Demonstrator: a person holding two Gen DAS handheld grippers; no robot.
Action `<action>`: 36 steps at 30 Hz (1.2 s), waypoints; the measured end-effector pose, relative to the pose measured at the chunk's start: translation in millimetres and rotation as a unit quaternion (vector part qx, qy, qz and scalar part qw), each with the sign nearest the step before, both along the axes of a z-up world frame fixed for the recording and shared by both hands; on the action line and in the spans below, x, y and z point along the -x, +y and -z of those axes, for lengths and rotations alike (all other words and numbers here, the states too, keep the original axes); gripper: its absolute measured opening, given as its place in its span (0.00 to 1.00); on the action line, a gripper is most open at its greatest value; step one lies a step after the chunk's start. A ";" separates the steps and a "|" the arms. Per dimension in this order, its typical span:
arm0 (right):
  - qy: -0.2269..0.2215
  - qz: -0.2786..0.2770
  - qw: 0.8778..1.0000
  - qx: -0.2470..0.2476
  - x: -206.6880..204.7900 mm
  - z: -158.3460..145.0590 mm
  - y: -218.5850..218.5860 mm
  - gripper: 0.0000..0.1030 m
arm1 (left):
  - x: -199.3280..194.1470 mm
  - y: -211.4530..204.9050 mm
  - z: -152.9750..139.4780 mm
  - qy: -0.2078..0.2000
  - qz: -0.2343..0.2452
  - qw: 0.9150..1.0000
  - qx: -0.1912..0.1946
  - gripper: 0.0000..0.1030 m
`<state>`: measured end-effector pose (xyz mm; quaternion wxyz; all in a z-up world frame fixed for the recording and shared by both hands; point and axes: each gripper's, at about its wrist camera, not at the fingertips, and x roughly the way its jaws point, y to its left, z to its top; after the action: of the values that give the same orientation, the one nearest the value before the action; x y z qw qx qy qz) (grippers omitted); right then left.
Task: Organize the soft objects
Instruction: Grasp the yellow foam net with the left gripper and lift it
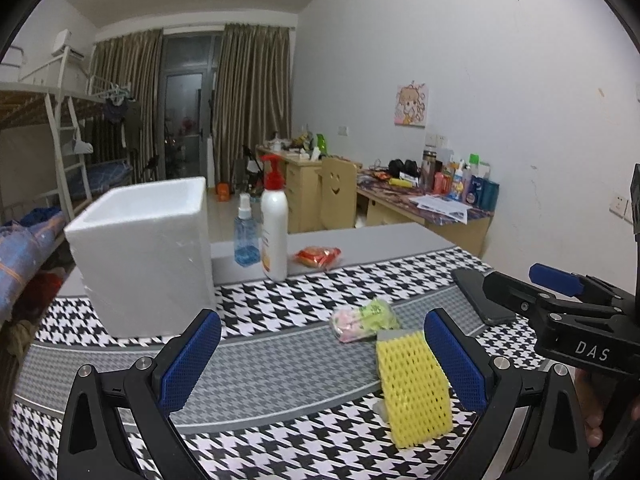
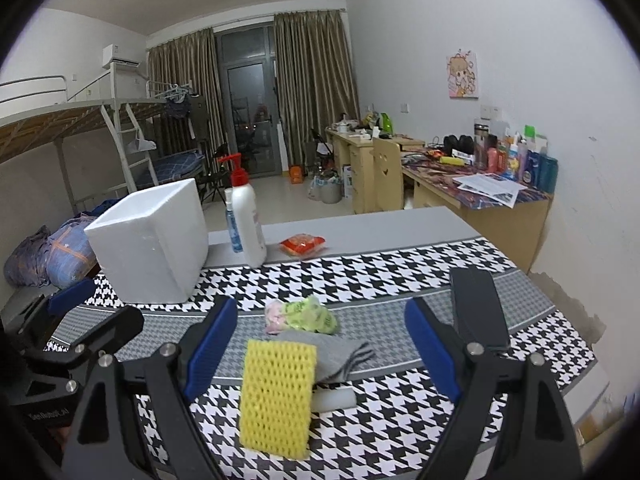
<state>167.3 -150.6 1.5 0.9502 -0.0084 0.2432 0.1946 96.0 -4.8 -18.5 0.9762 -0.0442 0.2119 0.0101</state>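
Yellow foam net sleeve (image 2: 277, 396) lies near the surface's (image 2: 400, 412) front edge; I see both grippers, left (image 1: 322, 360) and right (image 2: 320, 352), jaws wide, probably empty.

Dorm-style bedroom: metal bunk bed (image 2: 80, 120) with ladder and bedding on one side, wooden desks (image 2: 496, 196) cluttered with toiletries and papers along the wall, smiley-back chair (image 2: 386, 172), cartoon poster (image 2: 463, 75), curtains (image 2: 316, 84) over balcony door, wall air conditioner (image 2: 120, 56).

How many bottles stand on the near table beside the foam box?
2: a white pump bottle with a red top, and a small blue spray bottle touching its left side. Others could be hidden behind the foam box.
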 end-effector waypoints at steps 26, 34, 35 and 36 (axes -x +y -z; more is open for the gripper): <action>0.047 0.027 0.998 0.020 -14.4 46.7 -30.5 0.86 | -37.3 -32.1 60.4 0.100 0.043 0.994 0.003 0.99; 0.068 0.031 0.997 0.022 -21.2 58.5 -32.4 0.86 | -42.8 -40.2 75.1 0.134 0.061 0.989 0.002 0.94; 0.071 0.030 0.997 0.022 -21.3 60.1 -32.0 0.86 | -43.0 -40.9 76.7 0.137 0.063 0.989 0.002 0.93; 0.073 0.029 0.997 0.022 -21.3 61.3 -31.8 0.86 | -43.4 -41.5 78.6 0.140 0.066 0.988 0.001 0.91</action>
<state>188.6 -182.5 -59.9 0.9348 -0.0084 0.3159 0.1619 139.4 -46.2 -97.0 0.9354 -0.0292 0.3490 -0.0482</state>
